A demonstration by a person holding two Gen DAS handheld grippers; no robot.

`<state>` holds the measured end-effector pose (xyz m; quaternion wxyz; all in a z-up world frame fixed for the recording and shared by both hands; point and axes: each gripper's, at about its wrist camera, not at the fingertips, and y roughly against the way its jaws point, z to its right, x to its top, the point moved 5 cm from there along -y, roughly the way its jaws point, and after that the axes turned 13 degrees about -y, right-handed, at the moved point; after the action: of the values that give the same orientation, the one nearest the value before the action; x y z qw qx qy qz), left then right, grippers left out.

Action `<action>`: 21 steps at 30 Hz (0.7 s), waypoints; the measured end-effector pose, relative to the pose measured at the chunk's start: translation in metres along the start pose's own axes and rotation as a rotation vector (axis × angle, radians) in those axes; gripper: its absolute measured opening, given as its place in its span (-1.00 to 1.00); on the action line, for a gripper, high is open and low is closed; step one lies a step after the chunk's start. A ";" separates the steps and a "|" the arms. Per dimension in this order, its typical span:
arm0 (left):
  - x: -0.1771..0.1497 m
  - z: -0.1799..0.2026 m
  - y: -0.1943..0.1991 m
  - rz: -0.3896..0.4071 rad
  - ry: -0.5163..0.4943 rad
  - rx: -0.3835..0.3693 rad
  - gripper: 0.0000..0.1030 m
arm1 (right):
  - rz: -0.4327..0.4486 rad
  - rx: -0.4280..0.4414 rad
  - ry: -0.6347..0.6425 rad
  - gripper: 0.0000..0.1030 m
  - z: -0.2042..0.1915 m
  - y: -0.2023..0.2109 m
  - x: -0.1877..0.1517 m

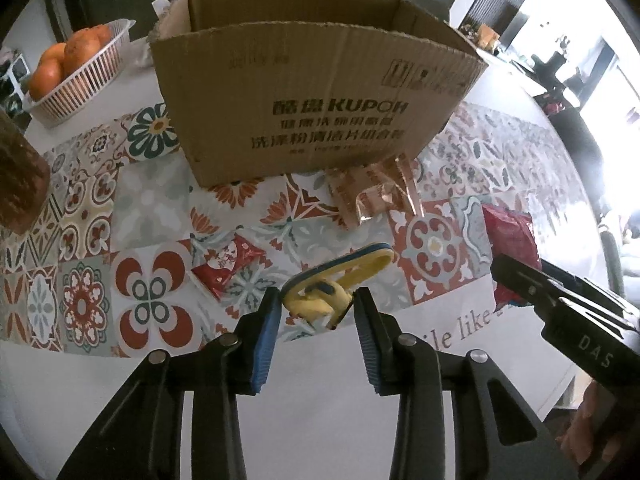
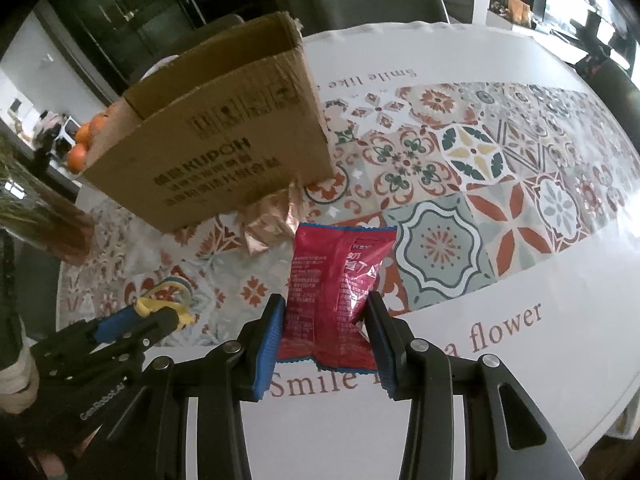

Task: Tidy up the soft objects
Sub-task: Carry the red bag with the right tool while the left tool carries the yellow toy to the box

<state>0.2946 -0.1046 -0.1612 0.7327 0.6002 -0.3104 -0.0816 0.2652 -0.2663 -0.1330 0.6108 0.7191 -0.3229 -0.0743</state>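
Note:
My left gripper is shut on a soft yellow and blue slipper-shaped toy, held just above the patterned tablecloth. In the right wrist view the same toy shows at the lower left in that gripper. My right gripper is shut on a red snack bag, its pads squeezing the bag's lower half. An open cardboard box stands upright behind both. A small red packet and a shiny copper-coloured packet lie on the cloth in front of the box.
A white basket of oranges sits at the back left. A brown vase stands at the left edge. Dark chairs line the table's far side. A person's hand holds the right gripper.

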 end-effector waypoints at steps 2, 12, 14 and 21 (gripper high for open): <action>0.002 0.000 0.001 0.009 0.012 -0.010 -0.29 | 0.010 0.007 0.004 -0.18 -0.002 0.005 0.001; 0.013 0.000 0.034 0.101 0.005 0.016 -0.29 | 0.073 0.058 0.036 -0.18 -0.015 0.030 0.010; 0.016 0.000 0.043 0.125 0.001 0.023 -0.29 | 0.098 0.072 0.048 -0.18 -0.020 0.039 0.012; 0.027 0.002 0.073 0.206 -0.006 0.030 -0.29 | 0.158 0.118 0.083 -0.18 -0.034 0.065 0.023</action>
<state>0.2964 -0.0997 -0.0838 0.7271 0.5758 -0.3738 -0.0029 0.2754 -0.2539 -0.0580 0.5843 0.7285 -0.3567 0.0232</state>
